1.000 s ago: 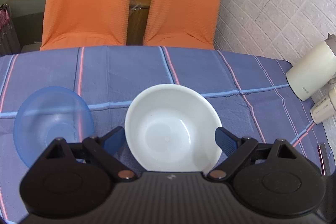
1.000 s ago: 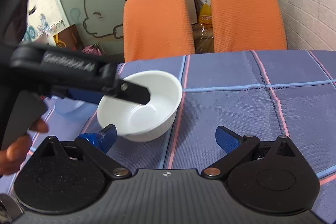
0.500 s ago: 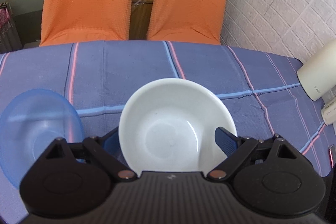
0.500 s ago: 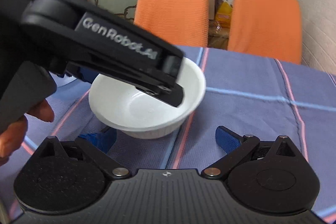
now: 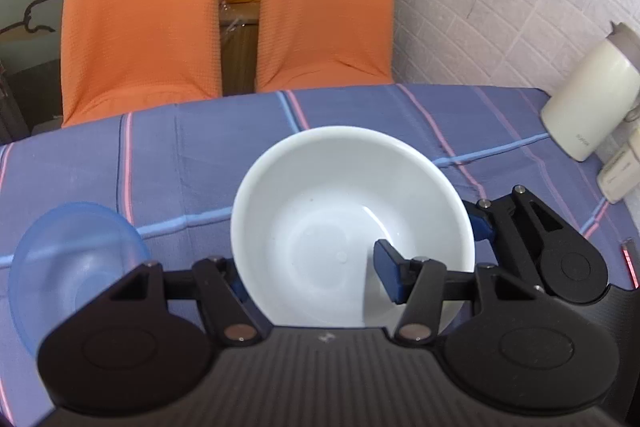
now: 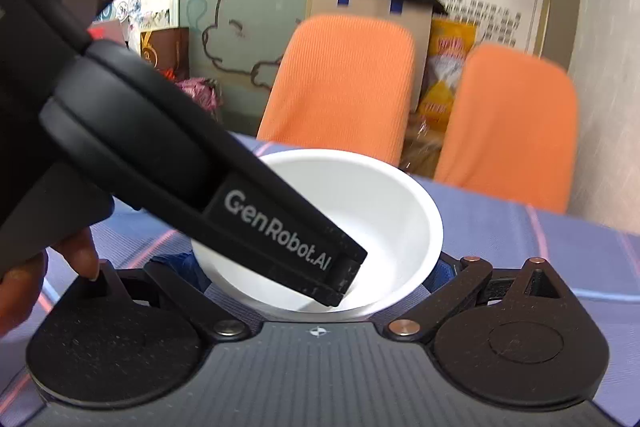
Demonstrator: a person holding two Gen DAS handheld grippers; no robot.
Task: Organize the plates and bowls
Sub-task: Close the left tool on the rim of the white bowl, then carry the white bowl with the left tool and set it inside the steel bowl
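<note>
Black links and blue pads make up the left tool (image 5: 312, 279), which stands about half closed. 1 pad (image 5: 388, 277) reaches down inside the white bowl (image 5: 344, 227), and the other sits just outside the bowl's left wall, mostly hidden by the rim. Whether the 2 pads actually press on the wall cannot be told from either view. In the right wrist view the same black finger slants into the bowl from the upper left, its tip low over the inner wall.

The right tool (image 6: 310, 263) is spread wide with the white bowl between its fingers. 1 of its blue pads (image 5: 478, 223) lies right against the outside of the bowl's right rim. A hand (image 6: 24, 279) shows at the left edge, holding the left tool's grip.

The white bowl is round, so it has no long axis. It sits mouth up near the middle of the worktop (image 5: 180, 155), which is covered by a blue-purple striped cloth, and it holds only the left tool's finger.

A translucent blue bowl (image 5: 76, 259), also mouth up, rests on the cloth just left of the white one.

A cream jug (image 5: 588, 99) stands at the right edge by the white brick wall. Beyond the far edge stand 2 orange chairs (image 5: 140, 7).
</note>
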